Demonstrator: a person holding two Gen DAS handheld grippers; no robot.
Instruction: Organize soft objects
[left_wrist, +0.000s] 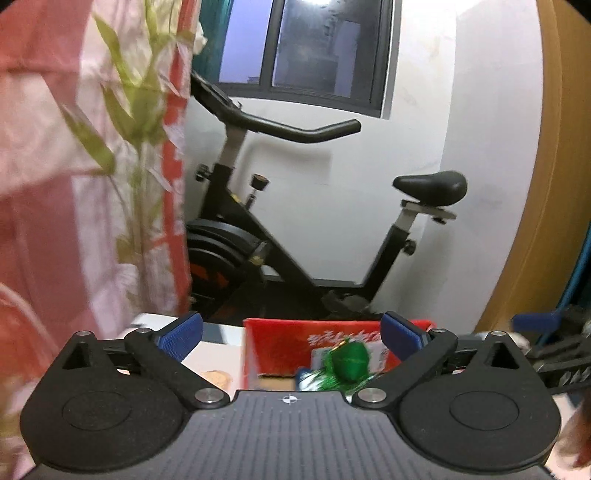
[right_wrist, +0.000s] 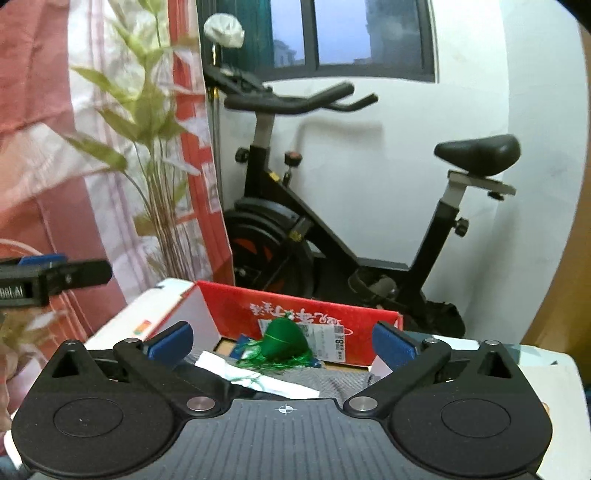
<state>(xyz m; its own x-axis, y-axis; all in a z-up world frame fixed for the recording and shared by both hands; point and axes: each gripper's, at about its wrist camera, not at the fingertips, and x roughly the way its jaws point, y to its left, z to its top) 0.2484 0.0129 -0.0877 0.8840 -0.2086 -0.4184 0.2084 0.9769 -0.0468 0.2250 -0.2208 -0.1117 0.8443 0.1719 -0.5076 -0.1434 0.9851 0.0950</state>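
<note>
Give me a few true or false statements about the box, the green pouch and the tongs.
1. The green pouch sits in the red box. True.
2. The right tongs are clamped on the pouch. False: they are open, holding nothing.
3. The left tongs are open. True.
4. An exercise bike stands behind the box. True.
5. The box is blue. False: it is red.

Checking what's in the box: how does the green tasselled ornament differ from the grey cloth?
The green tasselled ornament is a bright, plump teardrop shape sitting up near the red box wall; the grey cloth is dull, flat and spread low. The ornament trails loose green threads; the cloth has a knit-like texture and a white strip across it. Both sit in the box, ungripped.
</note>
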